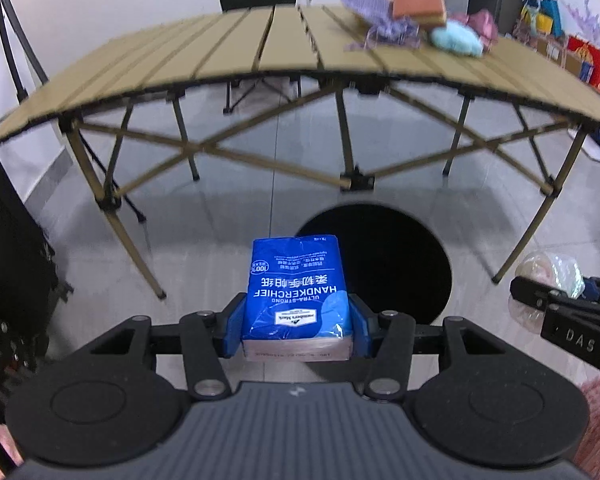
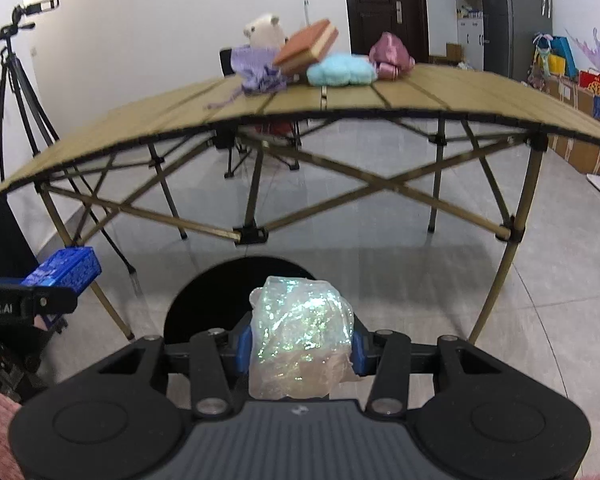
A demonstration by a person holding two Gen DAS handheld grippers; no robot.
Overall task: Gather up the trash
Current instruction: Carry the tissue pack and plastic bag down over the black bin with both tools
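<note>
- Left gripper point(image 1: 296, 330) is clamped on a blue handkerchief-tissue pack point(image 1: 298, 292), held above the floor beside the black round bin opening point(image 1: 384, 264).
- Right gripper point(image 2: 300, 350) is clenched on a crumpled iridescent plastic wrapper point(image 2: 300, 344), just short of the same opening.
- Best to bring each item fully over the dark mouth before letting go, the light wrapper especially.
- Keep both grippers clear of the folding table's legs point(image 2: 500, 264).

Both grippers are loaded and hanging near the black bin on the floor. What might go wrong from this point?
1. The left gripper holds the blue tissue pack beside the black bin, not clearly over its opening; released here, it may land on the floor.
2. The crumpled iridescent wrap in the right gripper looks light and may cling or drift.
3. The grippers sit close together and might bump.
</note>
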